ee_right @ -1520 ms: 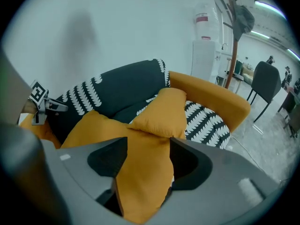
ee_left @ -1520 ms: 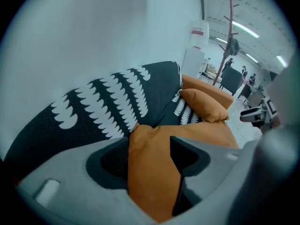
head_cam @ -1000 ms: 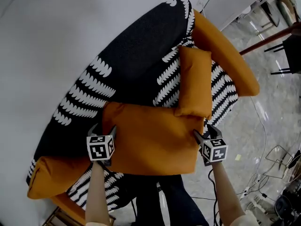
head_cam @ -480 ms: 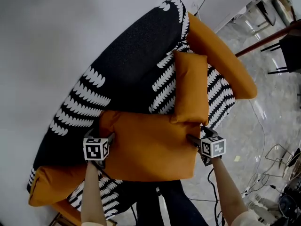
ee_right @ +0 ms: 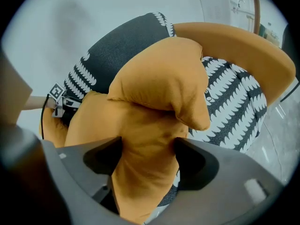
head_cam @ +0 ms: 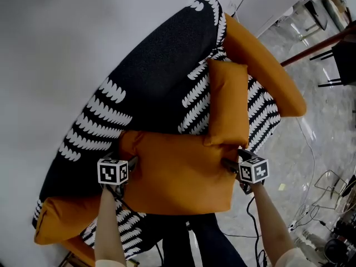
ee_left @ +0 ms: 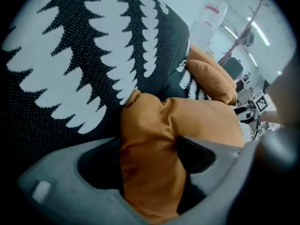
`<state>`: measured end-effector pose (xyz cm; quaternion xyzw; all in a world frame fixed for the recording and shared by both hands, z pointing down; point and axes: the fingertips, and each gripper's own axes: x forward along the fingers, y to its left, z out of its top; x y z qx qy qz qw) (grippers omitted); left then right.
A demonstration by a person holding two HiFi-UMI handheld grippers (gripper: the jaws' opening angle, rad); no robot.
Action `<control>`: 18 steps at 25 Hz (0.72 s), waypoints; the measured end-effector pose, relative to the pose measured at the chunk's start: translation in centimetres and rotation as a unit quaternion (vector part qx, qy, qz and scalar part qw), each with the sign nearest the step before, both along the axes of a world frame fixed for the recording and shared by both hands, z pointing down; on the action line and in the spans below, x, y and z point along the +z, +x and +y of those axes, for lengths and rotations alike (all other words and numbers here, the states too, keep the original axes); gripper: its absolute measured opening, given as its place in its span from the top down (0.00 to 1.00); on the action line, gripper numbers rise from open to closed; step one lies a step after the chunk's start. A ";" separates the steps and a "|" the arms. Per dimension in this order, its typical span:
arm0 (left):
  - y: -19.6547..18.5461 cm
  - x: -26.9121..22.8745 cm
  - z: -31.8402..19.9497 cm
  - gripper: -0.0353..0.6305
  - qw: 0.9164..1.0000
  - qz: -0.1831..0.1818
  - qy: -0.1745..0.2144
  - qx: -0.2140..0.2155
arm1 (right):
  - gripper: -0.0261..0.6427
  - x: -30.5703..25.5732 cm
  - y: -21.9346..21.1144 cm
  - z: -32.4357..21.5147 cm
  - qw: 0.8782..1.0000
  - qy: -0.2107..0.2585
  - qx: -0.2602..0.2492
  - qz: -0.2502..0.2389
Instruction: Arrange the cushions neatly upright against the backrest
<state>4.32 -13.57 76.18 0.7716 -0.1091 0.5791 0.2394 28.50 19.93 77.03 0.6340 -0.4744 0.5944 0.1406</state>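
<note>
Release under way: left claw (head_cam: 131, 163) and right claw (head_cam: 229, 164) have just been opening, now wide; side edges of large orange cushion (head_cam: 181, 174) loose between jaws. Cushion sits lower than before on sofa seat (head_cam: 266, 118), top edge at sofa backrest (head_cam: 156, 77). Looks placed, probably needs straightening.

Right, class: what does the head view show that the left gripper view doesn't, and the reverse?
Only the head view: the person's arms and the orange armrest at lower left. Only the left gripper view: the gap of the left gripper, jaws just opened wide, a corner of the big cushion between them. Both: that cushion, the small cushion and the patterned backrest.
</note>
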 end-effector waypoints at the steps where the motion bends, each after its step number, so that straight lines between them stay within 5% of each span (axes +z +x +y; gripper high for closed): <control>1: 0.0 0.1 0.2 0.36 1.000 0.001 -0.006 0.001 | 0.41 0.0 -0.1 0.0 1.000 0.001 -0.001 0.001; 18: -0.1 -0.5 2.3 0.63 0.999 -0.008 0.009 0.031 | 0.70 -1.5 -2.2 -0.4 0.998 0.001 -0.003 0.061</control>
